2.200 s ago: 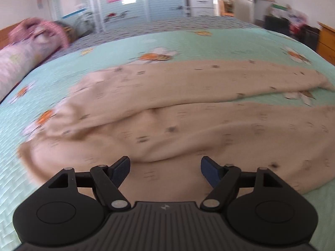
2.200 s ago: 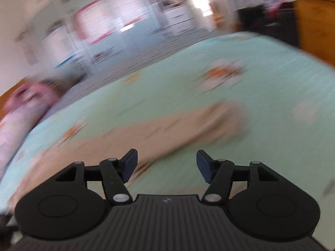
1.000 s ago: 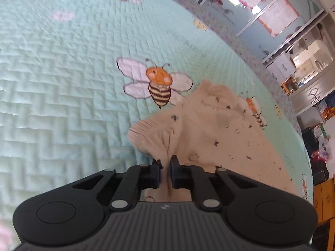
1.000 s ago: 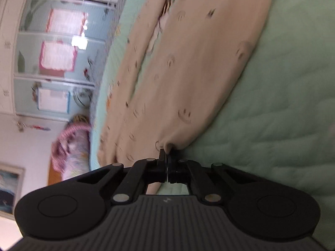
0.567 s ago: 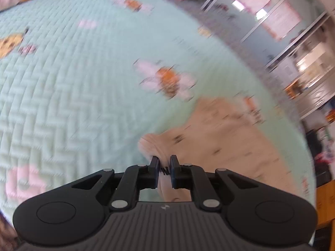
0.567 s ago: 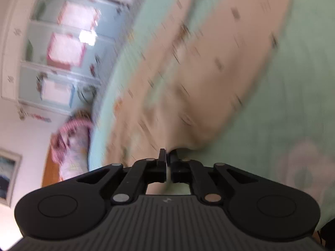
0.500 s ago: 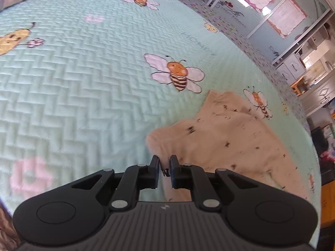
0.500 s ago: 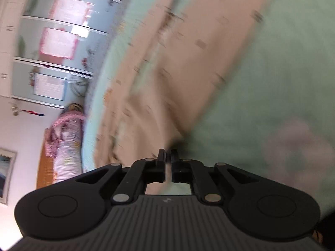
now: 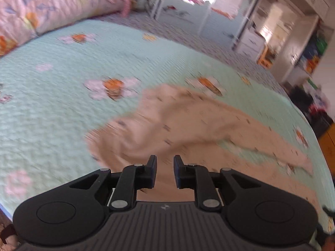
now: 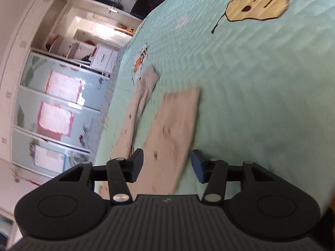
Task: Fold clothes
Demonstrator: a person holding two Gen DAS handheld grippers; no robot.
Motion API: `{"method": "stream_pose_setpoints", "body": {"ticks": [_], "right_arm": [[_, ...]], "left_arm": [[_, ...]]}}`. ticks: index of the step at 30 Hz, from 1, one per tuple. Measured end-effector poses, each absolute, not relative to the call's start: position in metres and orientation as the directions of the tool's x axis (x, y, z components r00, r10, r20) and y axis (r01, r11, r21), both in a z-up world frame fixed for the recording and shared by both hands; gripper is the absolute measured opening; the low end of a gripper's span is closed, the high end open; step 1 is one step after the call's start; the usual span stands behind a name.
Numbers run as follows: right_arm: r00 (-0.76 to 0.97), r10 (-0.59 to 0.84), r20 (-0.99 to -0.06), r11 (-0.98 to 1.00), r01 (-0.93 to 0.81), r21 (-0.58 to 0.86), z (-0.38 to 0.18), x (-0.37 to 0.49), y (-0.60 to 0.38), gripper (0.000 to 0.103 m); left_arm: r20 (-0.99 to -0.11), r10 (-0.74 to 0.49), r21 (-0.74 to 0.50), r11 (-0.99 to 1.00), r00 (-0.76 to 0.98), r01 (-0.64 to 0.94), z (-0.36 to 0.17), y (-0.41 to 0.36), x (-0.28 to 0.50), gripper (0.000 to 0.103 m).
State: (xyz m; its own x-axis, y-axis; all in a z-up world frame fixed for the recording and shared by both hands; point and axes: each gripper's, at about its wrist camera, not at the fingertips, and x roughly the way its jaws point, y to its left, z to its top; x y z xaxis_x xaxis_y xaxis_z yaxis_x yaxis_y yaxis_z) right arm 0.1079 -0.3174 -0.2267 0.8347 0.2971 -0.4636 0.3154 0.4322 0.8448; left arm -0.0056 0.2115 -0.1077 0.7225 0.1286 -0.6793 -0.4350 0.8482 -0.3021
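Beige cloth with small dark marks, the garment (image 9: 188, 121), lies on the mint-green quilted bedspread (image 9: 62, 96) toward the bed's near edge, and we read it as a pair of soft trousers: in the right wrist view two legs (image 10: 171, 129) run away from us, side by side and apart, with a strip of quilt showing between them, each ending in a straight cuff. In the left wrist view the other end is bunched and rumpled just beyond the claw, with one long part trailing off toward the right edge of the bed. We judge the folding to be at an early stage: the piece looks laid out lengthwise, yet no leg lies over the other and no neat fold shows, so the halving and smoothing are still ahead of us. Our left gripper (image 9: 165, 167) has just been opening and stands a narrow gap apart; cloth shows behind the gap, but nothing appears pinched between the pads. Our right gripper (image 10: 167, 163) has also just been opening and stands about half wide, with the nearer leg under it and untouched by the fingers. Farther out, a pink patterned bolster (image 9: 41, 10) lies along the far left edge of the bed, and pale blue wardrobe doors (image 10: 52, 108) stand beyond.
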Motion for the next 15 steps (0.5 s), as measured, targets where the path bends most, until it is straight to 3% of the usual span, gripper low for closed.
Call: {"method": "stream_pose_setpoints", "body": {"ticks": [2, 5, 11, 13, 15], "right_arm": [[0.845, 0.269, -0.462, 0.435, 0.322, 0.841, -0.230, 0.123, -0.316, 0.043], [0.831, 0.264, -0.489, 0.457, 0.339, 0.822, -0.232, 0.136, -0.320, 0.001], [0.896, 0.162, -0.413, 0.437, 0.310, 0.844, -0.212, 0.110, -0.376, 0.002], [0.879, 0.188, -0.438, 0.427, 0.328, 0.842, -0.215, 0.111, -0.388, 0.010], [0.846, 0.190, -0.497, 0.424, 0.386, 0.819, -0.215, 0.105, -0.392, 0.029]], "left_arm": [[-0.690, 0.113, -0.285, 0.865, 0.715, -0.412, -0.112, 0.195, 0.001, 0.018], [-0.703, 0.101, -0.263, 0.883, 0.704, -0.388, -0.112, 0.181, 0.007, 0.018], [-0.692, 0.115, -0.248, 0.889, 0.712, -0.384, -0.101, 0.179, 0.007, 0.026], [-0.695, 0.111, -0.257, 0.884, 0.710, -0.390, -0.105, 0.179, 0.008, 0.026], [-0.696, 0.103, -0.277, 0.875, 0.711, -0.398, -0.109, 0.180, 0.007, 0.026]]}}
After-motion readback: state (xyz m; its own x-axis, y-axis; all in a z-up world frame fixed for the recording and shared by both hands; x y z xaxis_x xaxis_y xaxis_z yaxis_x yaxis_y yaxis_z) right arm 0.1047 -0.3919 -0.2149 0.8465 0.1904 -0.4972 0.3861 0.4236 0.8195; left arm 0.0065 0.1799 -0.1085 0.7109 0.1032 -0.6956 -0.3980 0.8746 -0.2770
